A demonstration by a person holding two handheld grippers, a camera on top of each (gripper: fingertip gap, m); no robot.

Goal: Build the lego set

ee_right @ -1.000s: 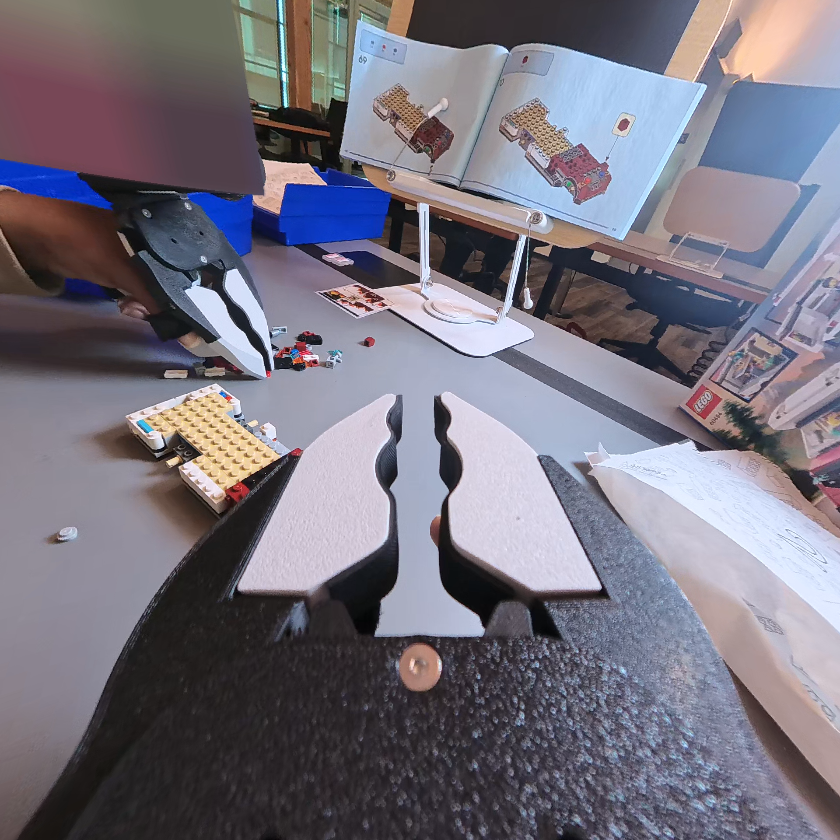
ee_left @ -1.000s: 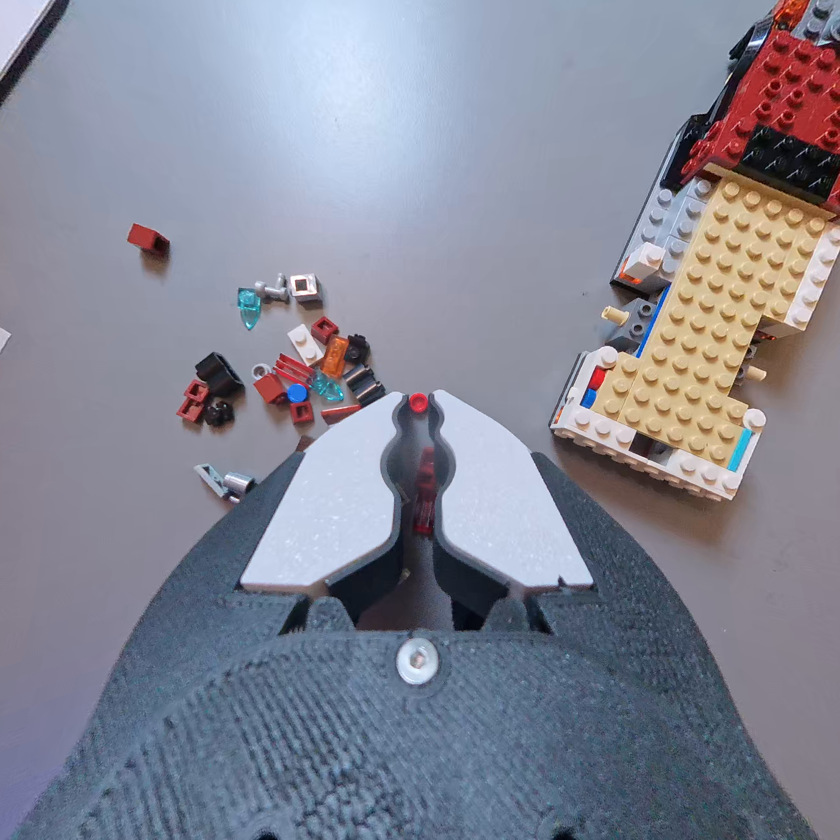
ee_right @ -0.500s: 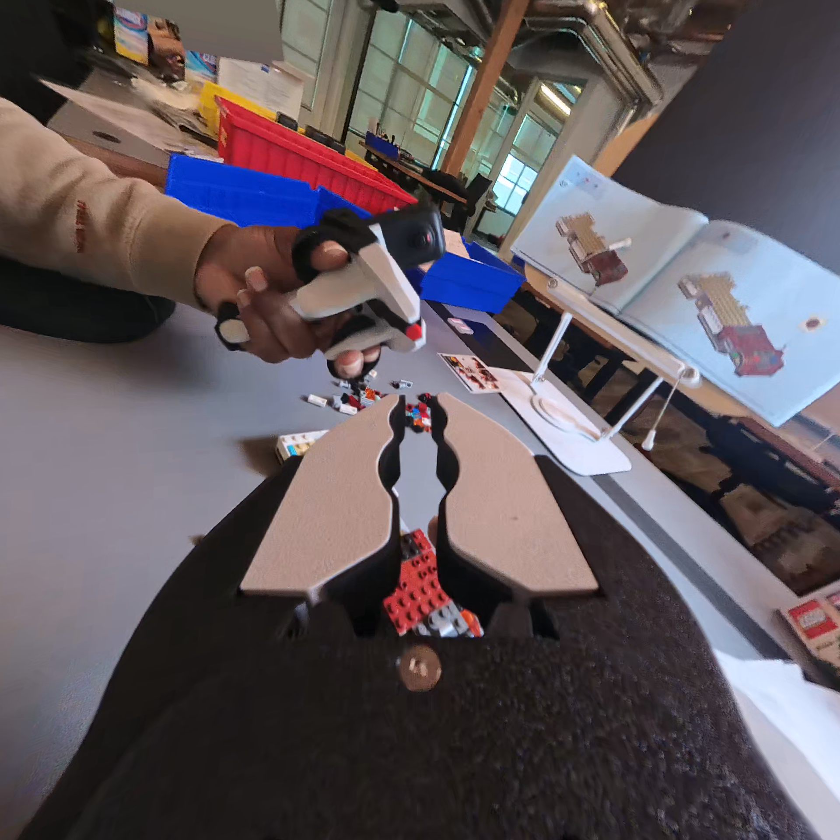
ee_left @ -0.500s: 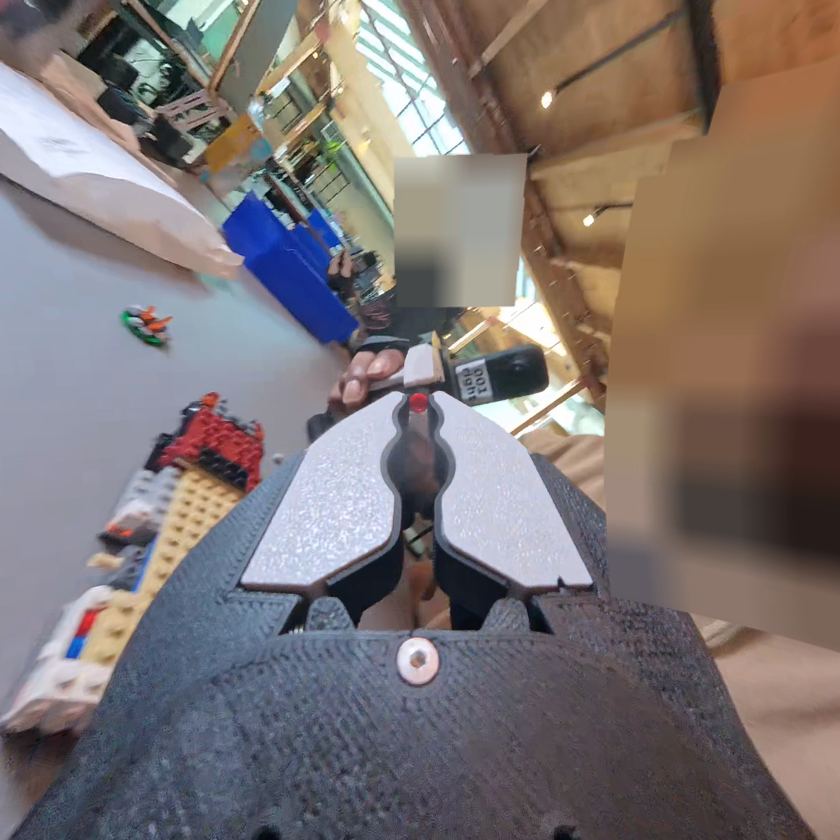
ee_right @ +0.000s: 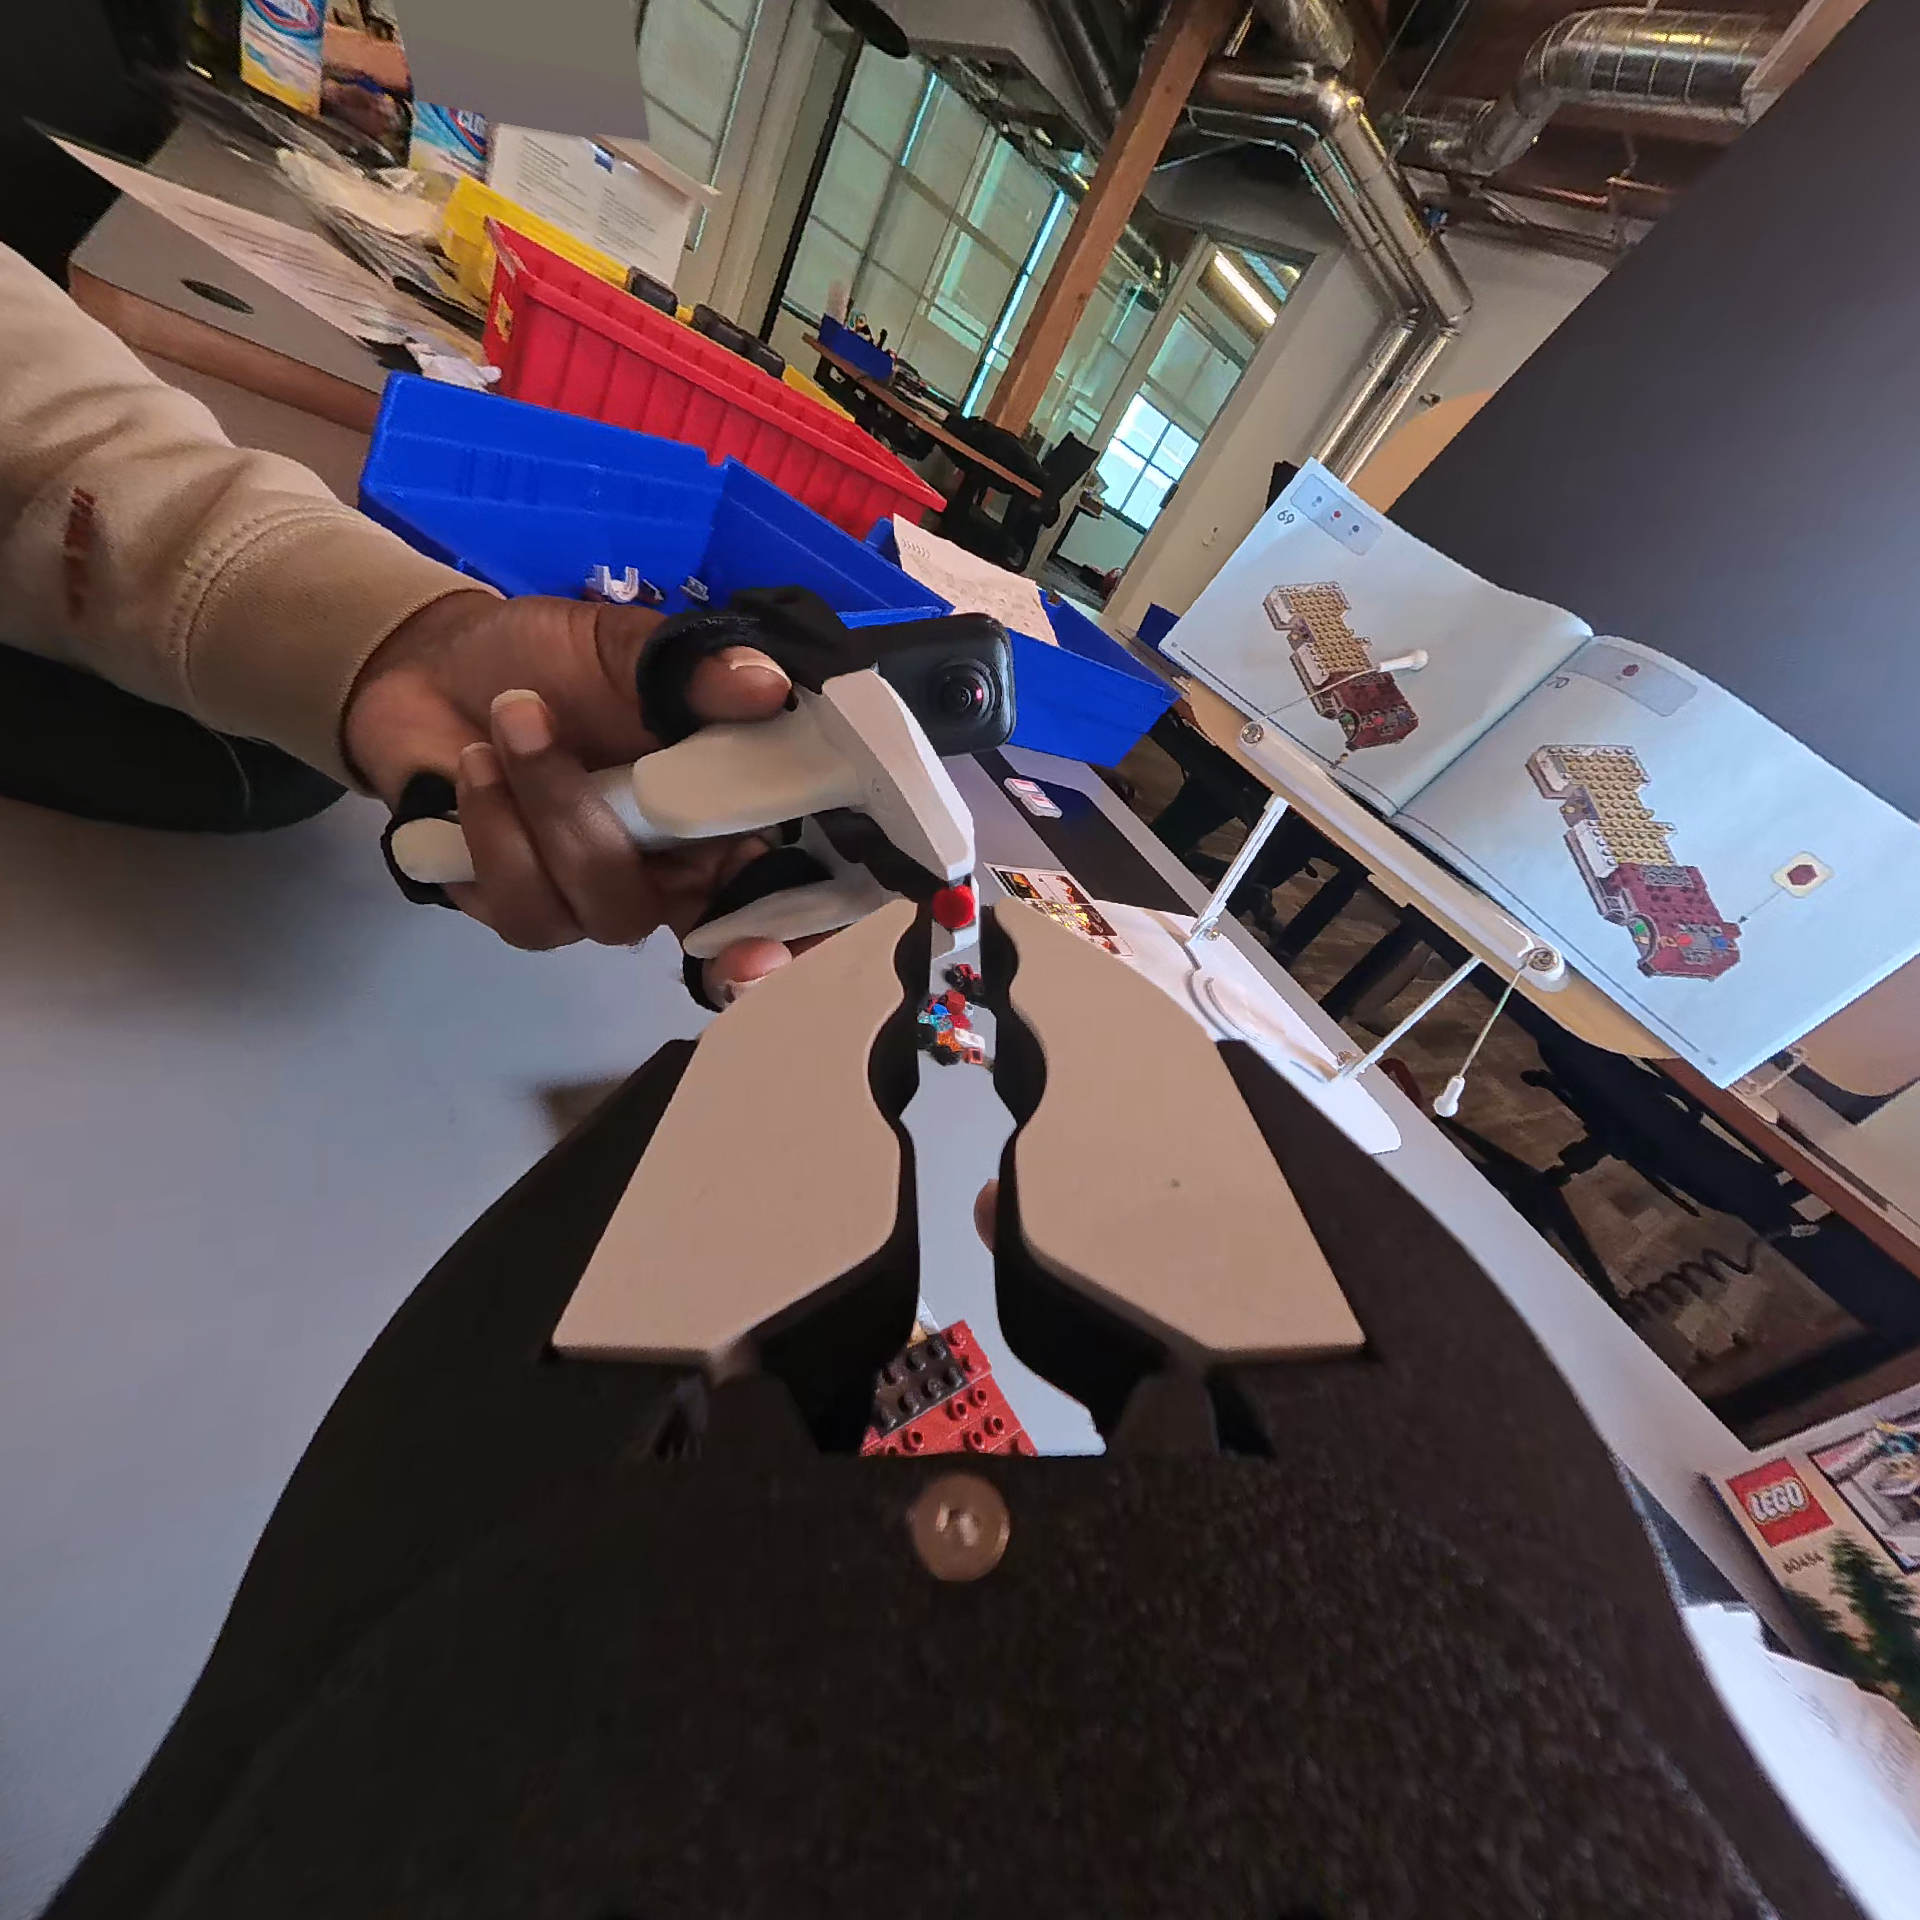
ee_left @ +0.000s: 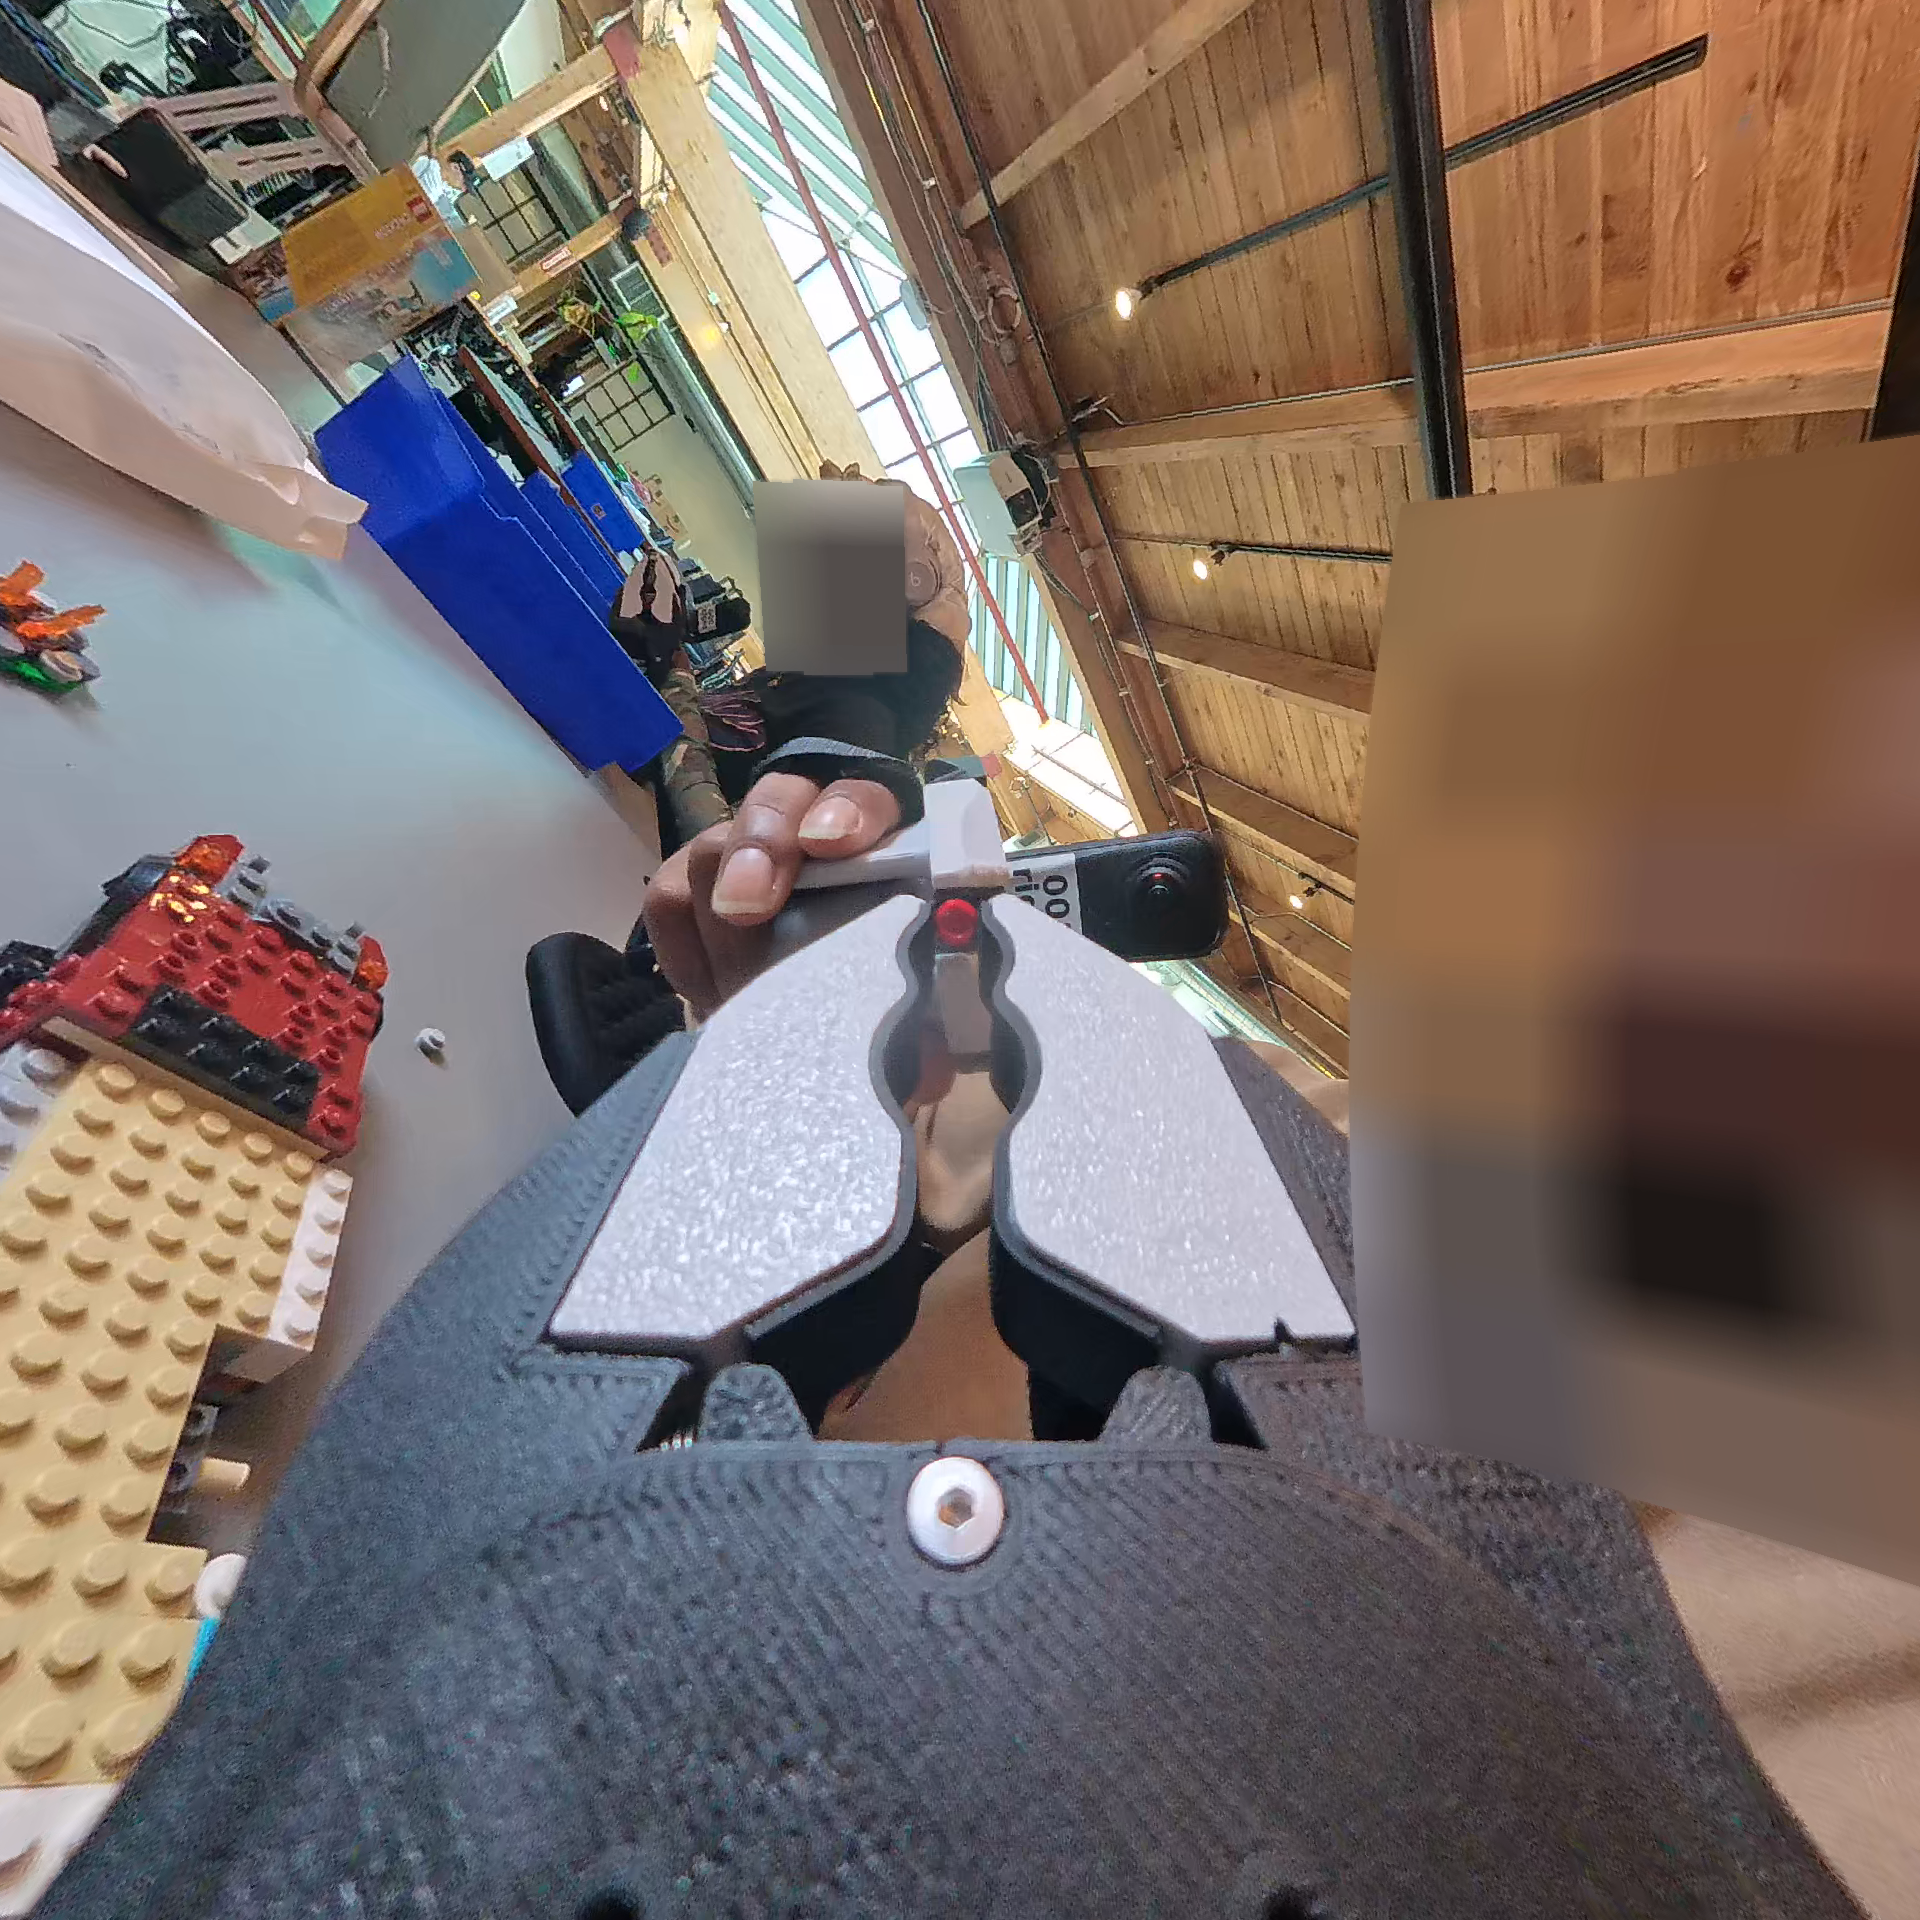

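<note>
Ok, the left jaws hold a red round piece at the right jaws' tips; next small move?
Probably ease the right gripper forward slightly: the red round piece, pinched by the left gripper, sits just at its tips, not yet pressed.

Left wrist view rolled hard, lifted off the grey table, looking along its fingers at the right gripper close ahead, ceiling beyond; right wrist view tilted, facing back at the left gripper, just as close. Both share the table and the brick model.
</note>
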